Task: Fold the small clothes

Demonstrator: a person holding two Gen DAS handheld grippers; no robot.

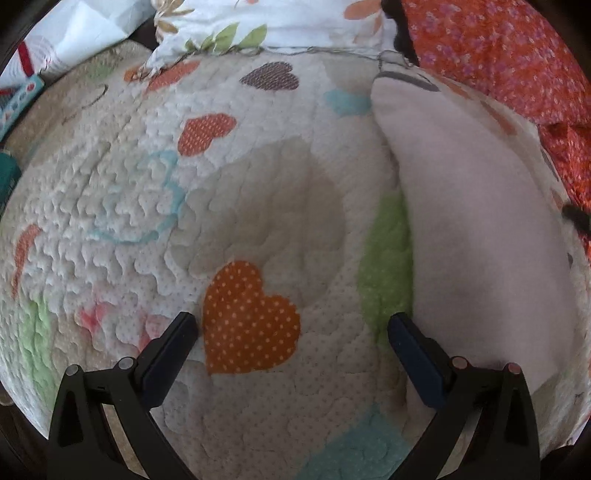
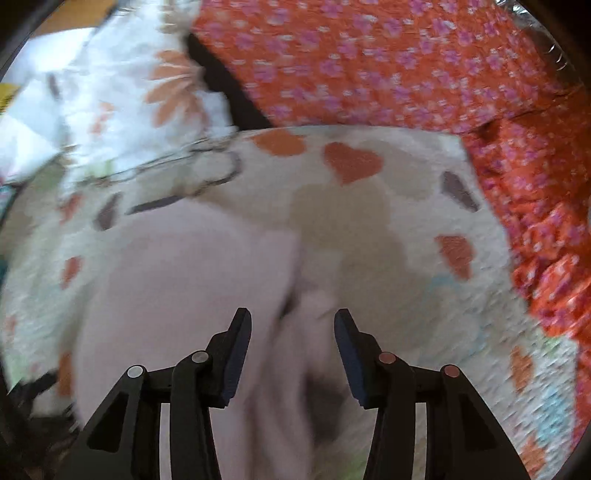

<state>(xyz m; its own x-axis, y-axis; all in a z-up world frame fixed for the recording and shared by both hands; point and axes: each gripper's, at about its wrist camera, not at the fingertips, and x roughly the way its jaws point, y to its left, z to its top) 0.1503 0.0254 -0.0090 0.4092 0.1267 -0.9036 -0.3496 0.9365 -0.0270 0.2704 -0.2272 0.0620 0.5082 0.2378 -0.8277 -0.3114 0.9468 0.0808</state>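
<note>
Pale pink garment (image 1: 476, 229), soft and unpatterned, laid flat on quilted bedspread (image 1: 258, 206) printed with hearts. Landmark for all positions: large orange dotted heart (image 1: 247, 317) on the quilt, seen in the left wrist view.

Left gripper (image 1: 291, 328): tongs spread wide, nothing between them, straddling the orange heart and bare quilt. Left finger (image 1: 170, 354) just beside the heart's left edge; right finger (image 1: 417, 362) well to the right of the heart, close to the garment's near edge, contact not discernible.

Garment: to the right of the heart, beyond a green patch (image 1: 388, 269), running as a long band away toward the far side of the quilt.

Orange floral fabric (image 1: 517, 62): far right of the heart, beyond the garment, at the quilt's edge. White flowered pillow (image 1: 258, 26): far above the heart, past the quilt's top border.

Right gripper (image 2: 293, 321), right wrist view, heavily motion-blurred: tongs moderately apart, poised over a bunched fold of the pink garment (image 2: 184, 280); fabric visible in the gap, pads not seen pressing it. Same orange floral fabric (image 2: 369, 59) across the top and right of this view. Landmark heart not identifiable here.
</note>
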